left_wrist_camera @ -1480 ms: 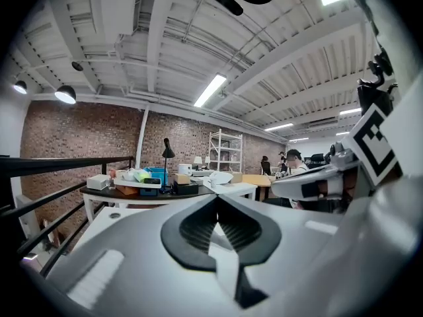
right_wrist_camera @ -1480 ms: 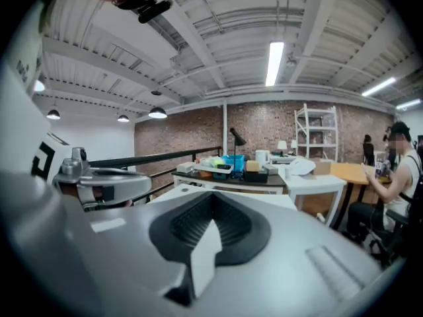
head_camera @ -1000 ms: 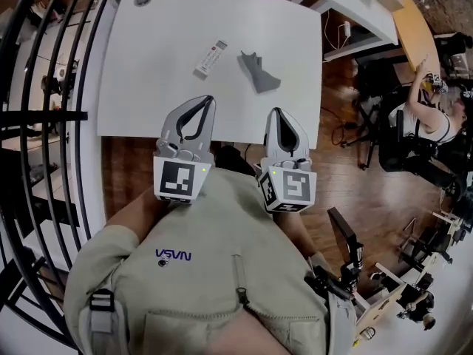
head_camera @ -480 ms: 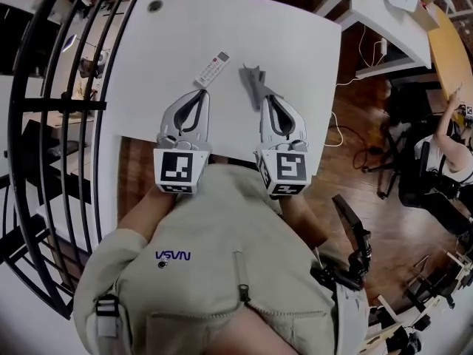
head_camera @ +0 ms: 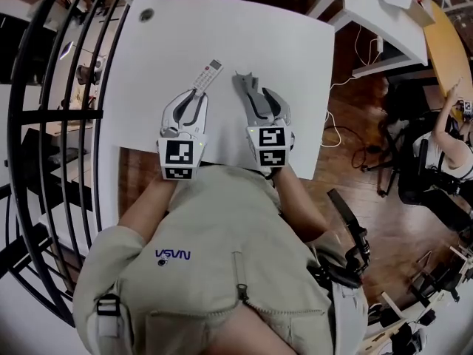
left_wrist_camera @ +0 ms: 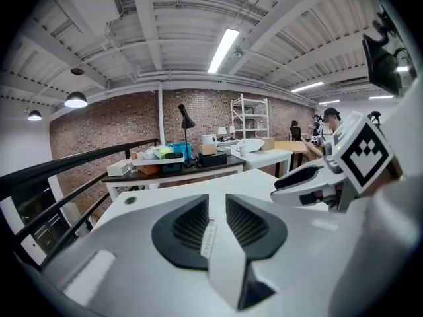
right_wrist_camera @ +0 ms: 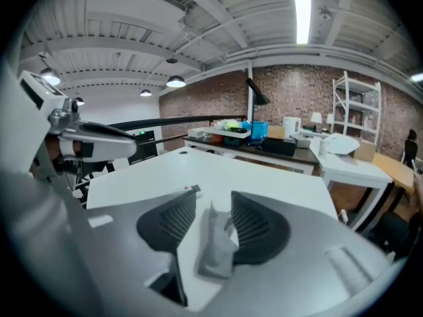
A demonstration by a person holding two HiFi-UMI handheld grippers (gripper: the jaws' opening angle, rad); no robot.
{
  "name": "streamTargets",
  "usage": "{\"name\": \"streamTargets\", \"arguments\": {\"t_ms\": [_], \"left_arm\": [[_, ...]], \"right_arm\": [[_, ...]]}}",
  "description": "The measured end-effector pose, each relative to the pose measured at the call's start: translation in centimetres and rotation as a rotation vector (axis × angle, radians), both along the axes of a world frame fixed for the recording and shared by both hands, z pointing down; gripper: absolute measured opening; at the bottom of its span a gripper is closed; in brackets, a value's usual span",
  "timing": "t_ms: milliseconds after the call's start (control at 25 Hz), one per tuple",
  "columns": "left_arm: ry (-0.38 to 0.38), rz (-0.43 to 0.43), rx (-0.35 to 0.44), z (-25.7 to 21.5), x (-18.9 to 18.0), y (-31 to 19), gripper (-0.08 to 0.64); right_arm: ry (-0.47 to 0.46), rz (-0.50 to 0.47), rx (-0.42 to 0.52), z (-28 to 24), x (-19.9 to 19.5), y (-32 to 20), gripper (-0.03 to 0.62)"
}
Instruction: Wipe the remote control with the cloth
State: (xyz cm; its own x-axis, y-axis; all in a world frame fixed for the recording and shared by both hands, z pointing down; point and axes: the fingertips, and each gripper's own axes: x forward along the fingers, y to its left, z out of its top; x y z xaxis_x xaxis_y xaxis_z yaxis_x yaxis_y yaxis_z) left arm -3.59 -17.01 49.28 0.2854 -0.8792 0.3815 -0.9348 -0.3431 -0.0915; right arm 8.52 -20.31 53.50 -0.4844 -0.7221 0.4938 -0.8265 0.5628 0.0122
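Item one: remote control (head_camera: 206, 74), white and slim, flat and slanted on the white surface (head_camera: 281, 43). Its near end lies between the jaws of the left claw (head_camera: 194, 98), which are narrow and opening, the pads not pressing it.

Item two: cloth (head_camera: 248, 92), grey and crumpled, just right of the remote control. It sits between the jaws of the right claw (head_camera: 267, 102), which are wide, opening and unclamped.

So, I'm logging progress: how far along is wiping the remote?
Nothing looks wiped yet. In hand: the left hand-held gripper is opening its jaws around the remote, the right hand-held gripper around the cloth, both lying on the table. Left: grasping both and wiping.
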Motion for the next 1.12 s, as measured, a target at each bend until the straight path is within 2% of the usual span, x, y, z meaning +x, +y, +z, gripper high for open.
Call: {"name": "streamTargets", "arguments": {"t_ms": [480, 600, 920, 1120], "left_arm": [[-0.016, 0.053, -0.075, 3.8, -2.3, -2.0, 0.137], [-0.022, 0.07, -0.095, 4.5, -2.8, -2.3, 0.149], [-0.035, 0.119, -0.146, 6.7, -3.3, -2.9, 0.19], [-0.039, 0.139, -0.187, 9.3, -3.4, -3.5, 0.23]], "right_arm": [[0.251, -0.003, -0.192, 9.9, -1.0, -2.2, 0.175], [0.293, 0.032, -0.217, 11.4, -0.2, -2.1, 0.117], [0.29, 0.059, -0.23, 11.8, -0.2, -2.4, 0.044], [0.199, 0.119, -0.218, 9.2, 0.3, -2.3, 0.04]]}}
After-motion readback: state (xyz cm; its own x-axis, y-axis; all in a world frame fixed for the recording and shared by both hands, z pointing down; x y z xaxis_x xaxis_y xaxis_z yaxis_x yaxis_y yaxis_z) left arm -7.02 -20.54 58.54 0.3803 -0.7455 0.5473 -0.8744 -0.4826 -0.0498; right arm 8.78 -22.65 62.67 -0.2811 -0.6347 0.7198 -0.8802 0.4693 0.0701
